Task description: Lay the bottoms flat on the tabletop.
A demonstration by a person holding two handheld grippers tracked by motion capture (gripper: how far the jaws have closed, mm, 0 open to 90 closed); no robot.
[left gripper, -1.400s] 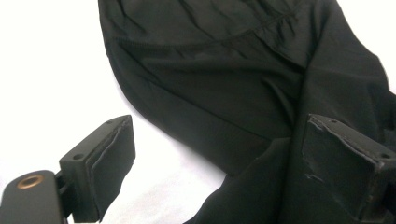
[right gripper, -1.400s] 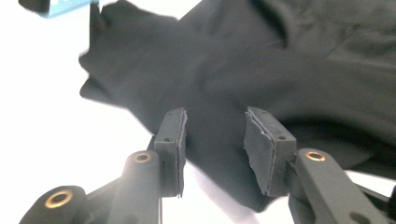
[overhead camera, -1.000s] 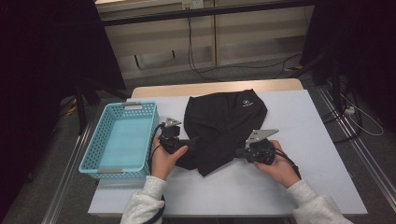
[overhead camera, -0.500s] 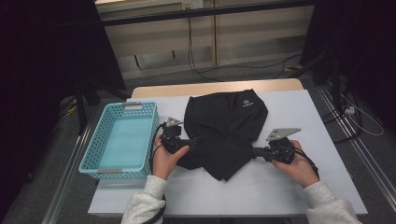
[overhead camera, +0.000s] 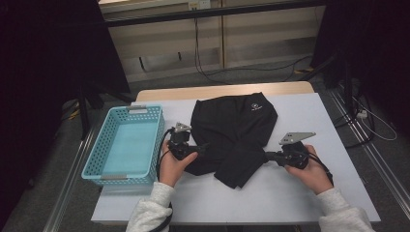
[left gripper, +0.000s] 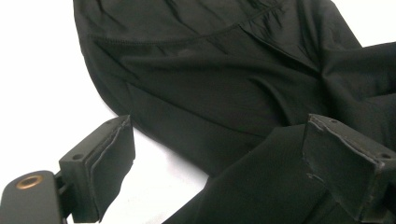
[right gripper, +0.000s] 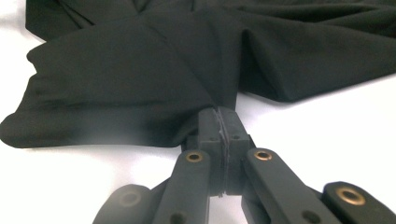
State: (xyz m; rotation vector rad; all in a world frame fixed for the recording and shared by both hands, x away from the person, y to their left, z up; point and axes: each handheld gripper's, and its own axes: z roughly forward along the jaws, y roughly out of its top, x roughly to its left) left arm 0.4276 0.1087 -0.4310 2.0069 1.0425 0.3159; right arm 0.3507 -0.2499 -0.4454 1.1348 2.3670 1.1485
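Two grippers work a black garment spread on the white table.

Right gripper has its jaws clamped together on a bunched fold at the garment's right edge, the cloth fanning out from the pinch in the right gripper view. Left gripper sits at the garment's left edge with its jaws spread wide; in the left gripper view a flap of cloth lies between them, against the right-hand jaw, unpinched. Just beside the left hand stands a light blue basket.
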